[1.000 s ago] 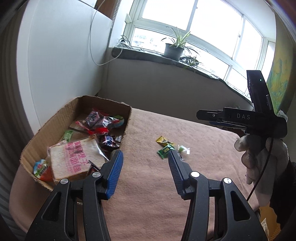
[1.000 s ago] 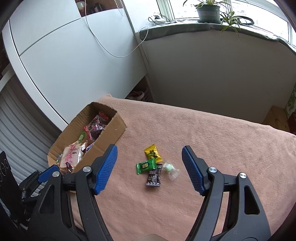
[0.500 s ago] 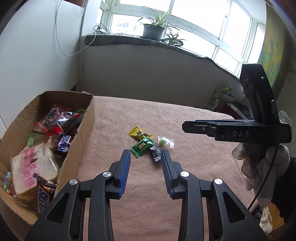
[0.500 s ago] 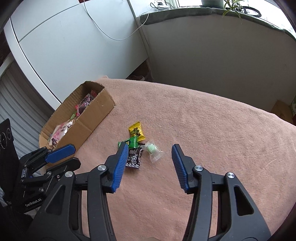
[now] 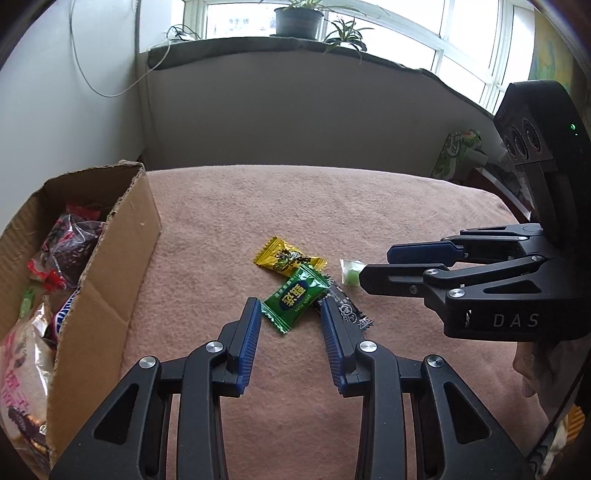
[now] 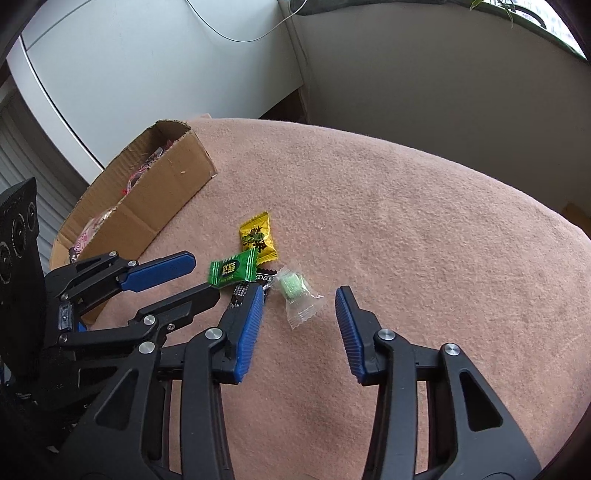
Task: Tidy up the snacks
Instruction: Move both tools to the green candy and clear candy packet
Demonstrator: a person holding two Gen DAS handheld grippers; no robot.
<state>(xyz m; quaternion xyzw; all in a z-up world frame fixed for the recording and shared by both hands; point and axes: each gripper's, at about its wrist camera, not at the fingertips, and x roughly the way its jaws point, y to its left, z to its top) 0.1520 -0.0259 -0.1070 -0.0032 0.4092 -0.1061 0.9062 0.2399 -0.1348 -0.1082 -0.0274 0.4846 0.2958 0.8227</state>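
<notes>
Several small snacks lie together on the pink cloth: a yellow packet [image 5: 286, 256] [image 6: 257, 238], a green packet [image 5: 294, 296] [image 6: 232, 272], a black packet [image 5: 349, 312] [image 6: 245, 290] and a clear-wrapped green candy [image 5: 351, 275] [image 6: 297, 293]. My left gripper [image 5: 290, 306] [image 6: 201, 275] is open, its jaws on either side of the green packet's near end. My right gripper [image 6: 300, 291] [image 5: 375, 266] is open, its jaws on either side of the clear-wrapped candy. A cardboard box [image 5: 110, 266] [image 6: 162, 188] of snacks stands to the left.
The box holds a bread bag [image 5: 22, 369], red-wrapped snacks [image 5: 66, 243] and other packets. A wall and a windowsill with plants [image 5: 295, 22] rise behind the cloth. A green carton [image 5: 458, 151] stands off the far right edge.
Both grippers have moved forward and down to the loose snacks. The left turned right, away from the box, and its jaws narrowed then widened a little. The right jaws narrowed.
</notes>
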